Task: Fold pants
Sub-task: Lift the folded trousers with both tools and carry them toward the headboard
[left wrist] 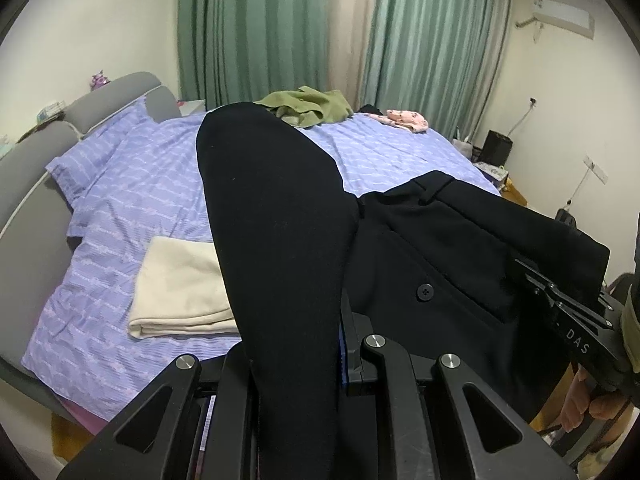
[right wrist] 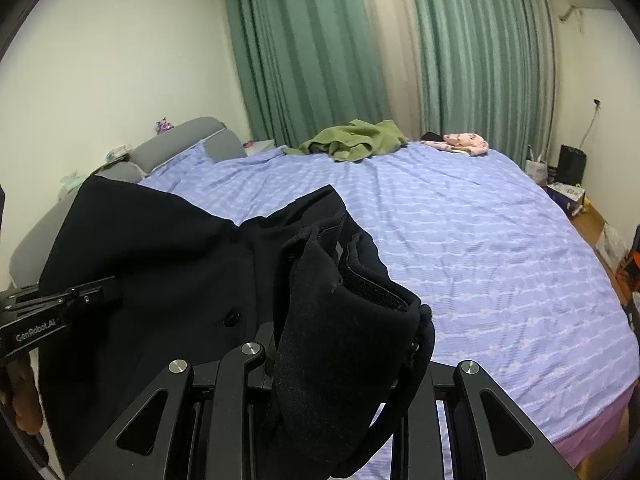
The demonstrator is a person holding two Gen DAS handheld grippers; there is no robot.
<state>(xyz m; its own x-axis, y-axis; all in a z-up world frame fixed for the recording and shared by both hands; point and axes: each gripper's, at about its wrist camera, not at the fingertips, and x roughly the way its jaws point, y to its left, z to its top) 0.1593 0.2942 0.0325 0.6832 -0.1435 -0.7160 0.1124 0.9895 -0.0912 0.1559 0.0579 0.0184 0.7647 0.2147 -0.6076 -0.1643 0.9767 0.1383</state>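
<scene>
1. Green curtains (right wrist: 304, 52) are seen hanging against the far wall, with a paler panel between them, behind a bed (right wrist: 480, 240) covered in a lilac patterned sheet.
2. At the far edge of the bed, an olive-green garment (right wrist: 356, 140) is noted in a crumpled heap, with a pink patterned item (right wrist: 460, 143) lying near it to the right.
3. A folded cream cloth (left wrist: 180, 288) is recorded lying flat on the sheet in the left wrist view, partly covered by dark fabric at its right side.
4. A grey padded headboard (left wrist: 120, 92) is observed along the left of the bed.
5. The black pants (left wrist: 420, 240) are held up above the near part of the bed, stretched between the two grippers; a dark button (left wrist: 425, 291) is visible on them.
6. The left gripper (left wrist: 298, 376) is found closed on the pants: a fold of black cloth is pinched between its fingers and rises away from the camera.
7. The right gripper (right wrist: 340, 372) is likewise found clamped on the pants, a thick bunch of waistband fabric being gripped between its fingers.
8. In each wrist view the opposite gripper is seen at the frame edge, biting into the same garment.
9. A black bin (right wrist: 571, 165) is noted on the floor by the right wall.
</scene>
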